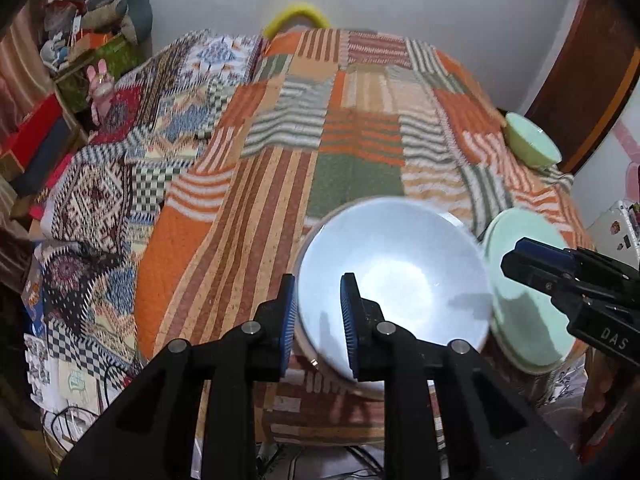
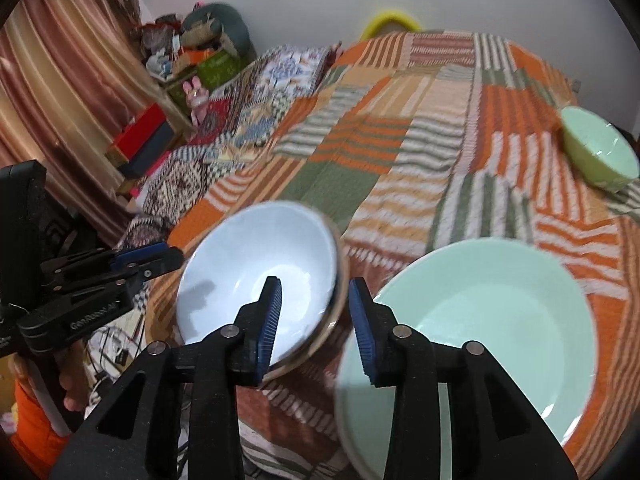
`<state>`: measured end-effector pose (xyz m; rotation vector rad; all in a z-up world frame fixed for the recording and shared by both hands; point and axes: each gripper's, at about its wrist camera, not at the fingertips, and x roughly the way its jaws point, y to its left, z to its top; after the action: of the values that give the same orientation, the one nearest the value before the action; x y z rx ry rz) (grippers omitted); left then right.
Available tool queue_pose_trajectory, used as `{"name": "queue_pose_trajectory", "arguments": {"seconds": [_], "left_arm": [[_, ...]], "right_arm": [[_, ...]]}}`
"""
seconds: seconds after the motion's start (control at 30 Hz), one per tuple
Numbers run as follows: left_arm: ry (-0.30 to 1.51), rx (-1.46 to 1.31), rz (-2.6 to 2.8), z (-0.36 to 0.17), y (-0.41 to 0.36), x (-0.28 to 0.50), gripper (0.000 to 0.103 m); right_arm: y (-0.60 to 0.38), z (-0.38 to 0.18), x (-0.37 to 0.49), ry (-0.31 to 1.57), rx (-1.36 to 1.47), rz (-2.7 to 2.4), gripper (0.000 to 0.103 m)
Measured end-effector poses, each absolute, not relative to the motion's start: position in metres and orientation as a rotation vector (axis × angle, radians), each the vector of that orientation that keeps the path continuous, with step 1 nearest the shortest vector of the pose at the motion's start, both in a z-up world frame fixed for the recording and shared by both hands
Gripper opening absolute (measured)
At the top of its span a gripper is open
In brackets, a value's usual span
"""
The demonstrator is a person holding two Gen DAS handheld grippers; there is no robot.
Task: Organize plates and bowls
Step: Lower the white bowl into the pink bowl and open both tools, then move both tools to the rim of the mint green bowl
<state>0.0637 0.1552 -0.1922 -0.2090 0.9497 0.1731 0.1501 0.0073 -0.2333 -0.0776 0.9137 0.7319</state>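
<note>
left hand-held gripper [image 1: 319,320]: my jaws stand slightly spread astride the near-left rim of the pale blue bowl [image 1: 394,276], not pinching.
right hand-held gripper [image 2: 315,322]: spread, empty, between both dishes.
mint plate [image 2: 480,320]: near right on the bed [image 2: 380,152].
green bowl [image 2: 600,148]: far right.

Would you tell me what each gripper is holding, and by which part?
Nothing, it seems: the left gripper straddles the bowl's rim unclamped; the right gripper hangs open, empty.

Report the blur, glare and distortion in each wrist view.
Left wrist: fisheye bends the patchwork blanket; the white bowl rim is motion-smeared, with soft glare inside. Right wrist: mint plate and small green bowl have blurred edges; dark vignette at the corners.
</note>
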Motion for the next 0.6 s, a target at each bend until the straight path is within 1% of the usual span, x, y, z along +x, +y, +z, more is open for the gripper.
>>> {"name": "queue_pose_trajectory", "arguments": {"seconds": [0.1, 0.17, 0.27, 0.33, 0.37, 0.43, 0.47, 0.6], "left_arm": [[0.911, -0.195, 0.147, -0.172, 0.145, 0.066, 0.022], [0.880, -0.176, 0.134, -0.159, 0.136, 0.069, 0.025], [0.820, -0.143, 0.109, -0.136, 0.120, 0.073, 0.034], [0.776, -0.129, 0.086, -0.121, 0.108, 0.077, 0.044], [0.763, -0.126, 0.076, -0.117, 0.104, 0.080, 0.047], [0.733, -0.114, 0.045, -0.104, 0.091, 0.087, 0.055], [0.718, -0.110, 0.034, -0.099, 0.085, 0.092, 0.056], [0.688, -0.110, 0.000, -0.085, 0.066, 0.114, 0.066]], "right_arm": [[-0.008, -0.219, 0.154, 0.868, -0.064, 0.711, 0.034], [-0.019, -0.211, 0.156, 0.841, -0.055, 0.694, 0.036], [-0.040, -0.195, 0.162, 0.792, -0.029, 0.656, 0.042], [-0.056, -0.185, 0.166, 0.758, -0.007, 0.630, 0.045], [-0.065, -0.180, 0.169, 0.743, 0.004, 0.618, 0.046], [-0.081, -0.170, 0.173, 0.711, 0.025, 0.589, 0.048], [-0.088, -0.165, 0.175, 0.695, 0.032, 0.574, 0.049], [-0.118, -0.149, 0.187, 0.640, 0.058, 0.500, 0.051]]}}
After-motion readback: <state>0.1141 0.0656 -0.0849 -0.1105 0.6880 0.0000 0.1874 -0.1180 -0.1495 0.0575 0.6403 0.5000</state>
